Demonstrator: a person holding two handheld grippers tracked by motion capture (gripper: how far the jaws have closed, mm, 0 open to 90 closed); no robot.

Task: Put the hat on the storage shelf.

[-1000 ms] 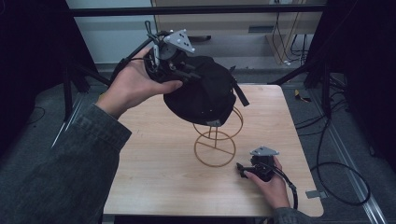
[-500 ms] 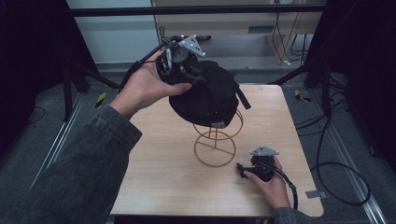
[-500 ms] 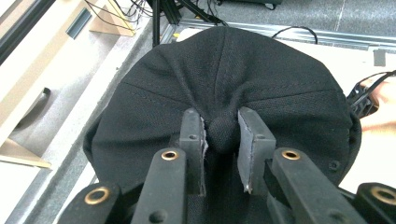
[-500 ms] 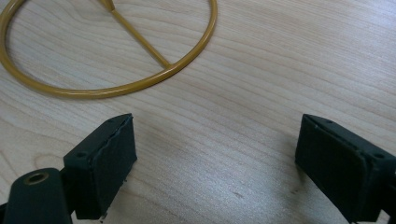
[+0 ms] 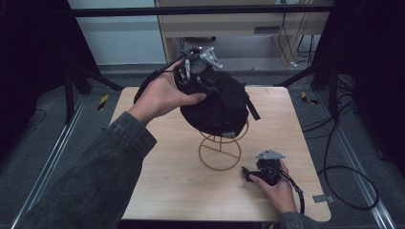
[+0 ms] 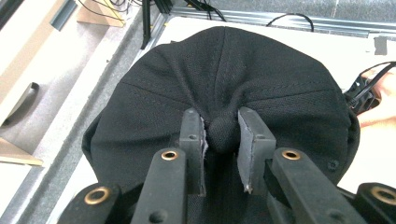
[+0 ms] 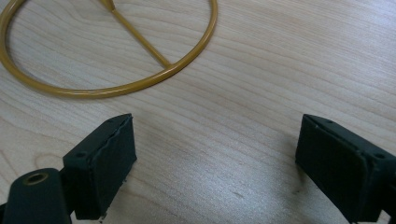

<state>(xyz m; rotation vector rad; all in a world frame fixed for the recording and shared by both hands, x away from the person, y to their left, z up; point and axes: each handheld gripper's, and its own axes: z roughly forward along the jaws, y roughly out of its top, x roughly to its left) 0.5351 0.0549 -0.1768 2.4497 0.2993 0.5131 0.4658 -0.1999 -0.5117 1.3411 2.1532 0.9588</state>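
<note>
One black cap (image 5: 217, 106), one gold wire stand (image 5: 220, 148) and two grippers are on or over the single wooden table (image 5: 162, 186). The left gripper (image 6: 220, 128) is closed on the cap's top button (image 6: 223, 133) (its two jaws pinch the fabric knob from both sides), holding the cap above the stand, whose upper ring sits just under or touching the cap's lower edge; contact cannot be told. The stand's round base ring (image 7: 109, 44) lies flat on the table. The right gripper (image 7: 215, 161) rests low over the wood near the base ring, jaws spread wide with nothing between them, in the right hand (image 5: 277, 188) at the table's near edge.
</note>
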